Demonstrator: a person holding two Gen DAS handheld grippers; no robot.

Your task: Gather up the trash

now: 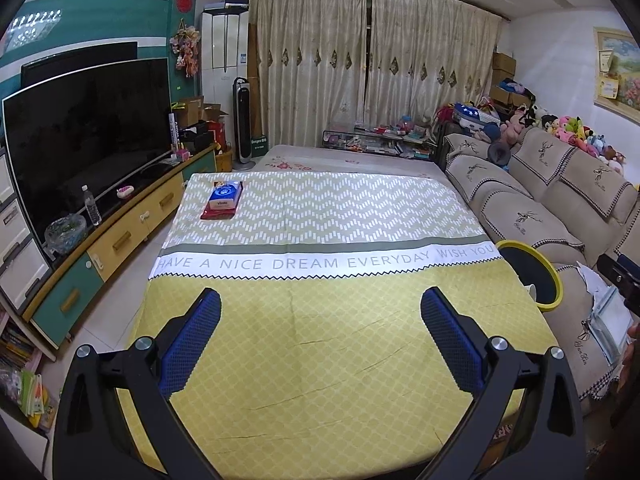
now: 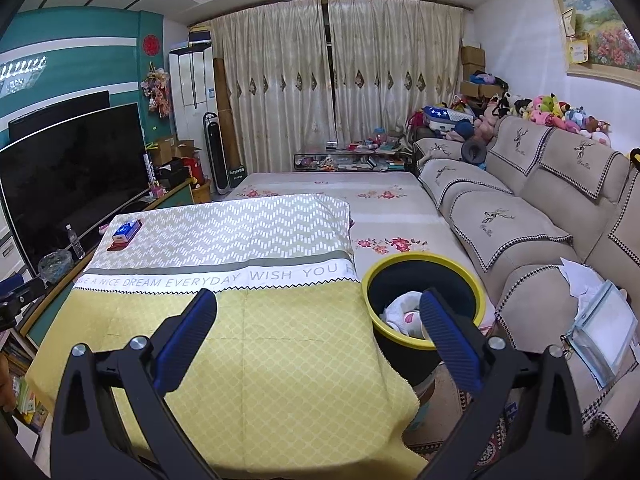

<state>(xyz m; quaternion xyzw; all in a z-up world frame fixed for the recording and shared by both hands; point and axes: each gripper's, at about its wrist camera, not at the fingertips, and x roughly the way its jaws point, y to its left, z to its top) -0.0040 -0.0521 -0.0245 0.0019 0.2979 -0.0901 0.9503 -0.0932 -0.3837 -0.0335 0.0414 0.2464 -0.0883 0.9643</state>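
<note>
Both grippers hang over the desk with fingers wide apart and nothing between them: the left gripper above the yellow part of the cloth, the right gripper nearer the desk's right edge. I judge that no trash is in hand now.

The bin stands on the floor just beside the desk, between it and the sofa, probably so that things from the desk can drop in with a short reach. It is round, dark inside, with a yellow rim. In it lies crumpled white material with some pink; I cannot tell if it is paper or cloth.

The cloth is soft fabric, slightly creased, with a zigzag pattern at the far part and a band of letters across. On its far left corner rests a tissue pack, blue and flat, on top of something red. The finger pads are blue with a rough grid texture, good for thin, light things.
</note>
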